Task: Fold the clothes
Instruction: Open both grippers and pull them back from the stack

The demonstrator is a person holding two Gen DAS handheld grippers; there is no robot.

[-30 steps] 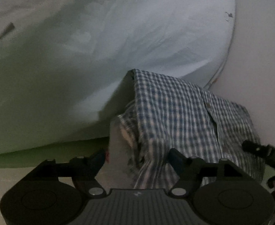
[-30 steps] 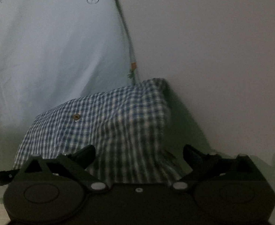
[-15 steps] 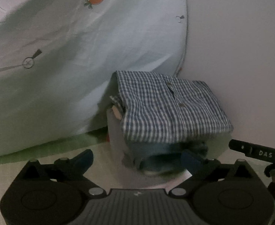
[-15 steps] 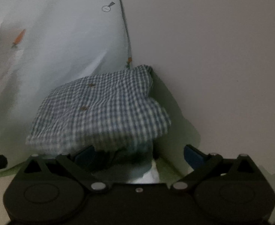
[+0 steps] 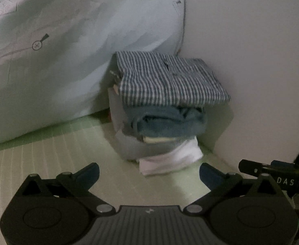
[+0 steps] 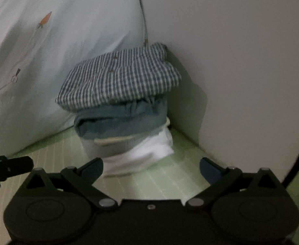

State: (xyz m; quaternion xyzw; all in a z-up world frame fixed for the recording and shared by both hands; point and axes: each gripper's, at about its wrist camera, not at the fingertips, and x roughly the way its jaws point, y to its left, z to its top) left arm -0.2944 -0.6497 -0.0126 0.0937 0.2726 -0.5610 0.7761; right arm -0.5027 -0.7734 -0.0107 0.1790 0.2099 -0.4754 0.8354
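- Left of the clothes stack (image 5: pixel 165 110) I see a carrot-print pillow (image 5: pixel 68 51) leaning against it.
- The checked shirt (image 5: pixel 167 81) lies folded on top of the stack, over blue and white garments.
- My left gripper (image 5: pixel 149 172) and right gripper (image 6: pixel 151 168) sit before the stack — both spread wide, gripping nothing.

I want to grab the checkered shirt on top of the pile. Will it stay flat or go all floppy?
Probably floppy: the checkered shirt is thin cloth whose edges already droop over the blue folded garment beneath. Lifted by one corner, it would likely unfold. It looks light, and a push might slide it off the stack.
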